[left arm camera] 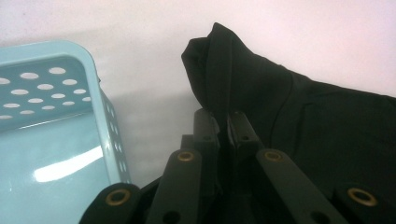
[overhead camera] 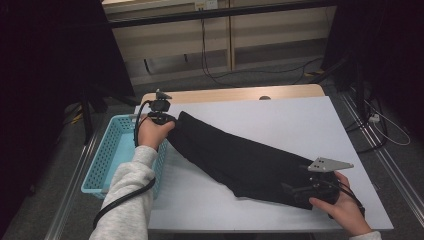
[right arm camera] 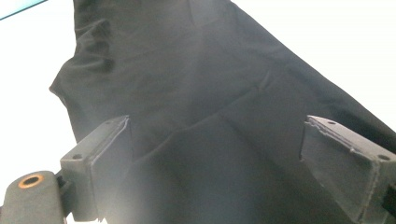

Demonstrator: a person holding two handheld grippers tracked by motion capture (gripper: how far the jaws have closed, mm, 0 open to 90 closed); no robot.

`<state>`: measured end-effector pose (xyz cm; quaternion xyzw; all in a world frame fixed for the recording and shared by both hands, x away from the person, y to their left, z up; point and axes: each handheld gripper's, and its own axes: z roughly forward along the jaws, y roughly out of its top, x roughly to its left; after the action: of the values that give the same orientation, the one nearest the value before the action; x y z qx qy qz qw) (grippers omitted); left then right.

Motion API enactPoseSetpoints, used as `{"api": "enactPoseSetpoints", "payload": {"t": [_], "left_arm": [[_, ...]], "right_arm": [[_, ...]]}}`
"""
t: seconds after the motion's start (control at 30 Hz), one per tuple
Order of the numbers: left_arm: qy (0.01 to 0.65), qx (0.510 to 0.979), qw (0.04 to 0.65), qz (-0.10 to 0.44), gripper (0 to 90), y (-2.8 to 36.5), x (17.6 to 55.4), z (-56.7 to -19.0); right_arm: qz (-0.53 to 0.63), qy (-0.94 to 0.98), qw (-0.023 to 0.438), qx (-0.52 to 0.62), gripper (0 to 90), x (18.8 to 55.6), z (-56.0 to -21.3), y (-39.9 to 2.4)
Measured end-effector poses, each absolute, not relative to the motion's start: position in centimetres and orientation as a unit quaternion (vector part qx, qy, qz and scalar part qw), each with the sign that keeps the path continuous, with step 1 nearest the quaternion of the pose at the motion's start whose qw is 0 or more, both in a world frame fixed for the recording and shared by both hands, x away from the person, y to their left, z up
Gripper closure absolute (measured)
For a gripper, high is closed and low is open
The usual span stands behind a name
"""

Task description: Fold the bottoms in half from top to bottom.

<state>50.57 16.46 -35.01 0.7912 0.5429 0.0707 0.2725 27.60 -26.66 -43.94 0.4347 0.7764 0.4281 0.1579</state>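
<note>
1. The left gripper [left arm camera: 223, 122] pinches the far corner of the black cloth [overhead camera: 235, 160], which lies slantwise across the table [overhead camera: 300, 120]; a tug could slip it.
2. The right gripper [right arm camera: 215, 154] is spread open over the near end (nothing caught), so lifting drags the cloth toward the basket [overhead camera: 107, 150].

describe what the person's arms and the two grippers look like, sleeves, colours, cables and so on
The left arm wears a light grey sweatshirt sleeve; a sliver of similar grey cuff shows at the right wrist. Both grippers are black: the left gripper has brass-coloured rivets on its linkage arms, and a black cable trails along the sleeve. The right gripper has blocky dark pads and a grey three-cornered plate on top.
</note>
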Motion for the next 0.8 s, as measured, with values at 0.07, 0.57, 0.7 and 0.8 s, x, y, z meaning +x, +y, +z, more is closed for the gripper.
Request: {"api": "enactPoseSetpoints", "payload": {"t": [0.07, 0.57, 0.7, 0.8], "left_arm": [[0.544, 0.791, 0.272, 0.071, 84.5, 16.6, 50.6, -35.0], [0.549, 0.787, 0.269, 0.086, 84.5, 17.6, 50.9, -33.7], [0.547, 0.786, 0.273, 0.086, 84.5, 17.5, 51.0, -33.1], [0.542, 0.788, 0.278, 0.082, 84.5, 17.1, 50.8, -33.1]], "right_arm": [[0.427, 0.777, 0.157, 0.435, 9.8, 27.6, -44.0, -26.7], [0.426, 0.777, 0.158, 0.436, 9.8, 27.6, -44.0, -26.7], [0.425, 0.777, 0.158, 0.437, 9.9, 27.6, -44.0, -26.8], [0.425, 0.777, 0.158, 0.436, 9.9, 27.6, -44.0, -26.8]]}}
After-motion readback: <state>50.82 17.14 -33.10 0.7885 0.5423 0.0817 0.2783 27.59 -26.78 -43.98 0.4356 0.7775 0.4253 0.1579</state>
